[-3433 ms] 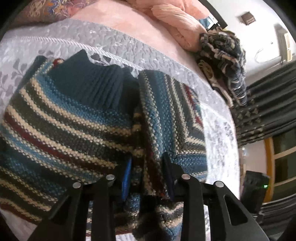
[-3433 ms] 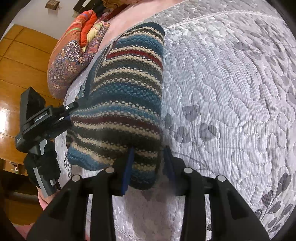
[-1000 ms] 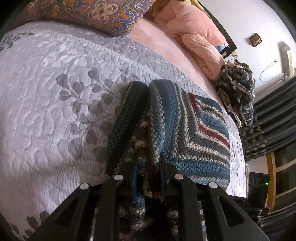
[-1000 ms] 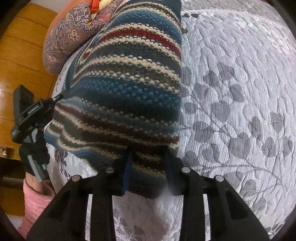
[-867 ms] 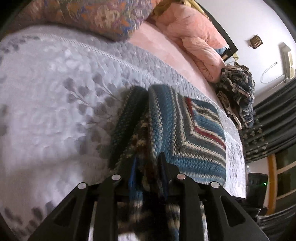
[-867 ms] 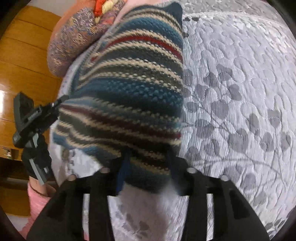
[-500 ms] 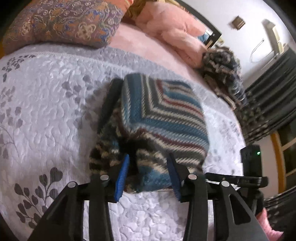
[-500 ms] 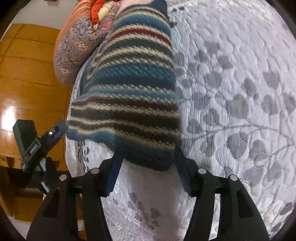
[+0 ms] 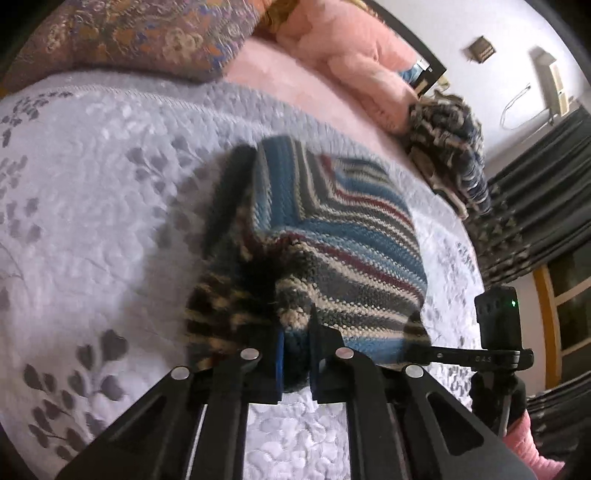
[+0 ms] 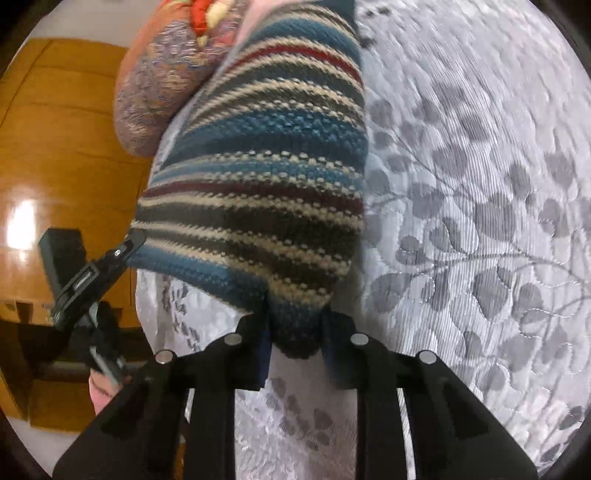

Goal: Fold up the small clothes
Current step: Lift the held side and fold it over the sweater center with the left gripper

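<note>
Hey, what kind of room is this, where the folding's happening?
Most likely a bedroom. The striped sweater lies on a quilted grey bedspread, with a patterned pillow and pink bedding at the far end, and dark curtains beside it.

One folded striped knit sweater (image 9: 332, 236) lies on the bed (image 9: 92, 206). Two tools: the left tool (image 9: 295, 354) and the right tool (image 10: 295, 343). One patterned cushion (image 9: 129, 33), one pink blanket (image 9: 351, 55), and one heap of dark knitwear (image 9: 450, 147) at the bed's far edge.

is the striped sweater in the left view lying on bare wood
No, the striped sweater lies on a grey quilted bedspread with a leaf pattern.
</note>
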Available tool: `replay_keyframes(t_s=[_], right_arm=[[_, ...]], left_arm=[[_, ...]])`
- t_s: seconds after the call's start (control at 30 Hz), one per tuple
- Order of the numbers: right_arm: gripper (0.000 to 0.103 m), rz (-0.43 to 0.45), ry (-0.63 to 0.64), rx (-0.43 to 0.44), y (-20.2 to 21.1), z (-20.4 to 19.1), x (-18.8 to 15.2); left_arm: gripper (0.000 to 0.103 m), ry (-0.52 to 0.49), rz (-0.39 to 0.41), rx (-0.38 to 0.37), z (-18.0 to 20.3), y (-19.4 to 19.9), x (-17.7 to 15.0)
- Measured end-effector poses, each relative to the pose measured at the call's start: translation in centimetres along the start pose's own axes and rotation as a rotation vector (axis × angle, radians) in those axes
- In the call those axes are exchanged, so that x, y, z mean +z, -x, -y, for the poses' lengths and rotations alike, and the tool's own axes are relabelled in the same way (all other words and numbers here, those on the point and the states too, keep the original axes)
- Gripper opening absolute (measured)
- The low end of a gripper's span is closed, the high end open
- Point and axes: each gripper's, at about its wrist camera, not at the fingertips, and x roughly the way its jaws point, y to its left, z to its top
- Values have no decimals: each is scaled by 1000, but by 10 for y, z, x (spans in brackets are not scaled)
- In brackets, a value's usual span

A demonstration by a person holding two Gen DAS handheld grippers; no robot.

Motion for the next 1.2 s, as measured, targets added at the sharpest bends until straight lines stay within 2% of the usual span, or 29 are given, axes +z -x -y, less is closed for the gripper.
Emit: replay_keyframes(t_s=[0.2,0.3,0.5,0.63,0.67,0.73,0.8,0.9,1.03,1.1,1.2], right_arm=[[20,-47,20,-98,-23,-5,-2],[20,-51,1,-97,-38,0,-2],[22,-56,-3,-92,-35,10,-5],[32,-52,37,-117,-35,-12,3],[34,-43,52,-125,-29,-17,5],[51,-21,75,-137,-19,-25,8],[54,20,86,-131,-4,-30,16],[57,48,95,-141,2,-37,34],[57,60,87,-161,-8,-47,61],[57,58,81,-168,-12,-41,68],[64,52,76,-173,-21,-39,77]], left_arm=[[9,-13,-89,71,-21,-33,-15],[9,1,-86,62,-28,-45,-20],[9,-31,-81,89,-22,-51,-21],[19,-33,-104,56,-16,-37,-21],[26,-39,-108,50,-14,-33,-20],[39,-86,-82,55,-6,-13,-17],[43,-105,-52,45,-2,1,-7],[46,-69,-10,7,-1,7,19],[47,-18,-1,27,-3,-22,65],[47,5,-13,50,-5,-40,76],[47,33,-40,70,-11,-68,92]])
